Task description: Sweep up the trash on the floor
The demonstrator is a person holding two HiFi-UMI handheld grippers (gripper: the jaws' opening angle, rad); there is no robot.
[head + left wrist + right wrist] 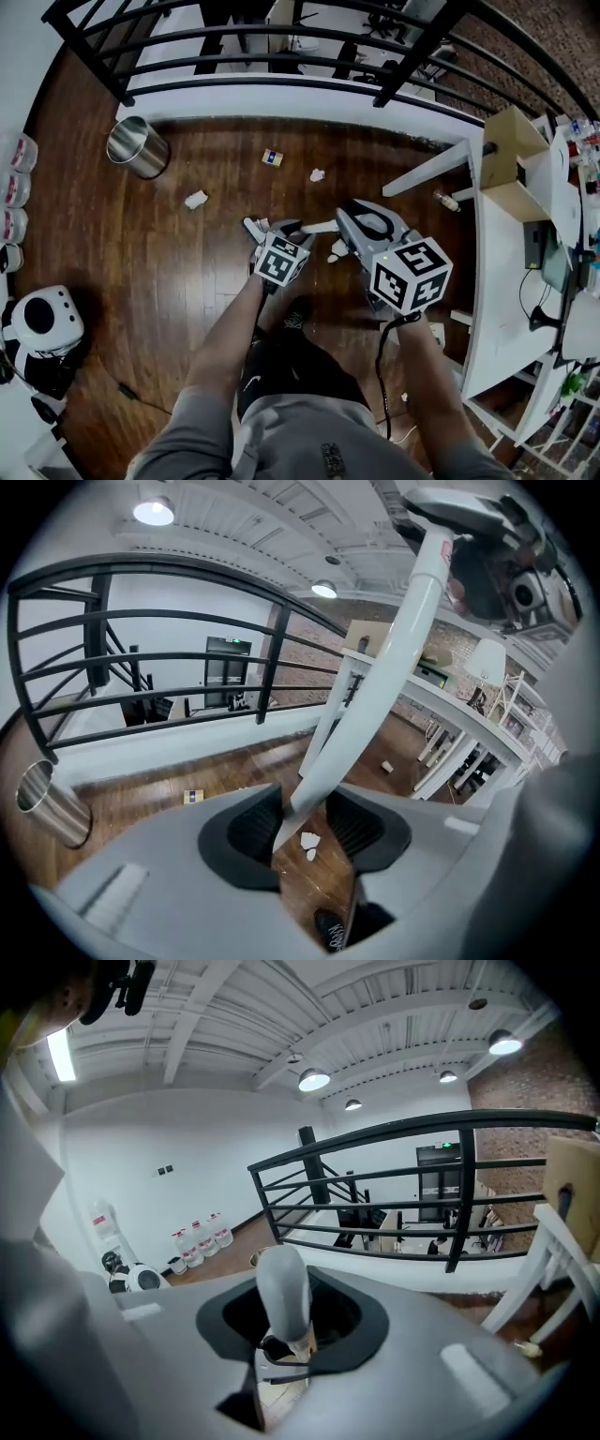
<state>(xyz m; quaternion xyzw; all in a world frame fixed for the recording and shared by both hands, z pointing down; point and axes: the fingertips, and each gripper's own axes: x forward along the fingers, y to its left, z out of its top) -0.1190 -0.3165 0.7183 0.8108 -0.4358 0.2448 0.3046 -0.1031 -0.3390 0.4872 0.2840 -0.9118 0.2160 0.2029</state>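
I have left gripper point(272, 230) and right gripper point(361, 230) both clamped on the white broom handle point(319, 227), axis crosswise between them; nearest trash scrap point(335, 251) on the floor point(187, 281) just below it, others point(318, 174) farther ahead.

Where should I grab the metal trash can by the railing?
Pinch its thin rim from above, one jaw inside, one outside: the metal trash can stands upright with its mouth open, and its round body looks too wide to span.
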